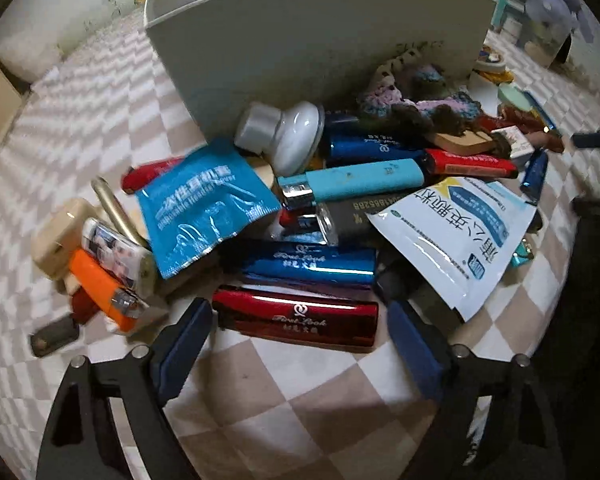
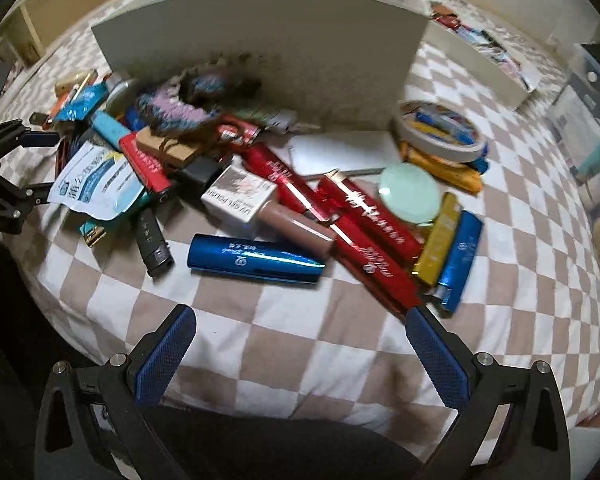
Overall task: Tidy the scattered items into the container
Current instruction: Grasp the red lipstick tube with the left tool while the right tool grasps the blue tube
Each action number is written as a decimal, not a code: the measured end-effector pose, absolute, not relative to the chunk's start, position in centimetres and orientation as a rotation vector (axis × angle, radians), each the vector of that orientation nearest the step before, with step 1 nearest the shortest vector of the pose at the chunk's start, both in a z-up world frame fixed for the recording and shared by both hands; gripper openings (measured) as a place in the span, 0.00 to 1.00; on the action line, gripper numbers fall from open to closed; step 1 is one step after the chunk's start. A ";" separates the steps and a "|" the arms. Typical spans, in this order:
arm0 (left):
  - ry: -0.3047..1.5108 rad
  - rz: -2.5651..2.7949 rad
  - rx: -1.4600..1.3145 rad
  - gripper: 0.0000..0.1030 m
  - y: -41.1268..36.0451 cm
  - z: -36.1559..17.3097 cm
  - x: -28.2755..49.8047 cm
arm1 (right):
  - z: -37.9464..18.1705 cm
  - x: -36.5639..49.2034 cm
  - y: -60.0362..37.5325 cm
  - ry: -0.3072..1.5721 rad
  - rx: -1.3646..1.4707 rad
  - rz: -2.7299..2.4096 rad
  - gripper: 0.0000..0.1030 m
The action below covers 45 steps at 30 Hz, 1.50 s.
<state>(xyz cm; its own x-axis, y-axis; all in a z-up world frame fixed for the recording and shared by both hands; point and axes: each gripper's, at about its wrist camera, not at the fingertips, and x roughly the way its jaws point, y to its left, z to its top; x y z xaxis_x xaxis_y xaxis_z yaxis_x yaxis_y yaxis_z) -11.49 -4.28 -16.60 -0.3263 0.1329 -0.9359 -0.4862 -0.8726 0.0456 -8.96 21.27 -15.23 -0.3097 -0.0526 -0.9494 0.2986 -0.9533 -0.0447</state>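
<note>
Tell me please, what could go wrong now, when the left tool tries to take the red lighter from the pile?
1. The left tool straddles the red lighter lengthwise, still open; glossy ends may slip out when squeezed.
2. The blue lighter lies right behind it, so a finger could drag it along.
3. The white container has a tall wall; a low carry might hit it.

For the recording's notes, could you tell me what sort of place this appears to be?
Probably a bedroom: the clutter lies on a checked bedspread that dips like soft bedding, with a white container on it and a plush toy beyond.
</note>
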 end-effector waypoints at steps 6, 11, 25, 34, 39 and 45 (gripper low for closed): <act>0.318 2.199 -1.560 0.87 -5.7 -16.8 -12.1 | -16.3 -9.8 20.9 0.317 1.742 -2.315 1.00; 0.319 2.203 -1.538 0.80 -5.2 -16.1 -10.4 | -16.9 -10.4 20.8 0.317 1.767 -2.282 1.00; 0.168 2.349 -1.656 0.80 -7.1 -16.5 -10.5 | -17.9 -12.5 20.9 0.220 1.811 -2.300 1.00; -0.043 2.525 -1.716 0.80 -8.6 -16.5 -9.0 | -19.2 -13.4 20.6 0.173 1.829 -2.317 1.00; 0.001 2.587 -1.714 0.81 -8.1 -16.7 -8.7 | -19.6 -13.5 21.4 0.119 1.826 -2.322 0.97; 0.043 2.578 -1.706 0.95 -7.0 -17.0 -8.3 | -19.7 -13.3 22.4 0.093 1.804 -2.357 0.81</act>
<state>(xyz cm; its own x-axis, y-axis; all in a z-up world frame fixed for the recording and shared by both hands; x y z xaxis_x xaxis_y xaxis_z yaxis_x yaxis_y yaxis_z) -8.32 -6.98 -16.98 -0.3902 0.0264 -0.9204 -0.0573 -0.9983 -0.0044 -13.27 22.38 -19.68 -0.2525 -0.0987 -0.9625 0.1740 -0.9832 0.0551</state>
